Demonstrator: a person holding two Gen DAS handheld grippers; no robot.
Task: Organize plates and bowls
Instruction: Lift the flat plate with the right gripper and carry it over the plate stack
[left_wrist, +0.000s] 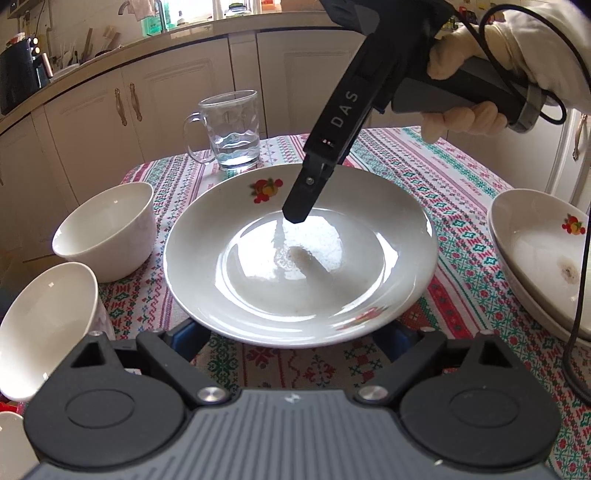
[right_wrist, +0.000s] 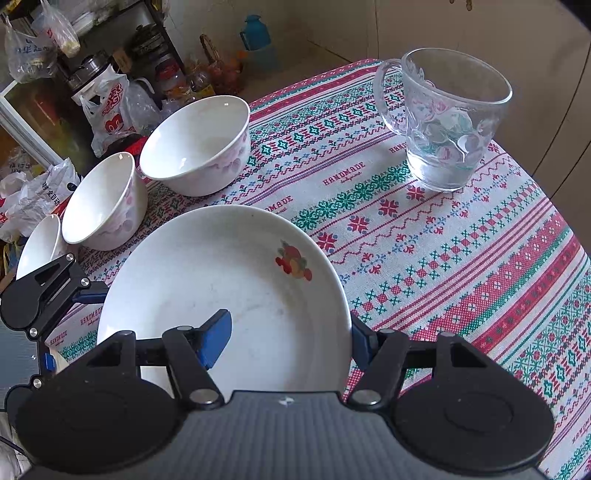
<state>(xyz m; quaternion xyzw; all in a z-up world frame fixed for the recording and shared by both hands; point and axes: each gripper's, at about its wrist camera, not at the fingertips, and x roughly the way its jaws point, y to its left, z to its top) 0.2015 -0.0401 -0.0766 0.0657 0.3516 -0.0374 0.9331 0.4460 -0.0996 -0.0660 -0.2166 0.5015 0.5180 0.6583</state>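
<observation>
A: Left wrist view. The plate (left_wrist: 301, 254) sits on the patterned tablecloth (left_wrist: 461, 192). The left gripper (left_wrist: 295, 338) has its jaws spread wide, the near rim of the plate between them; I cannot tell whether the pads touch it. The right gripper (left_wrist: 295, 216) slants steeply down over the plate's centre, held from above right by a gloved hand (left_wrist: 480, 66).

B: Orientation?

A: Plate is round, face up, roughly level; its fruit decal (left_wrist: 266, 189) is at the far rim. Beyond that rim stands a glass mug (left_wrist: 231, 129). Left of the plate, two white bowls (left_wrist: 107, 230), the nearer tilted. Right of it, a second dish (left_wrist: 535, 258) with a dark spot.

B: Right wrist view?

A: One blue finger (right_wrist: 216, 341) lies inside the plate (right_wrist: 221, 280), the other outside its right rim: the right gripper (right_wrist: 284, 345) is closed on that rim. A third bowl edge (right_wrist: 38, 243) shows left of the plate; the second dish does not.
</observation>
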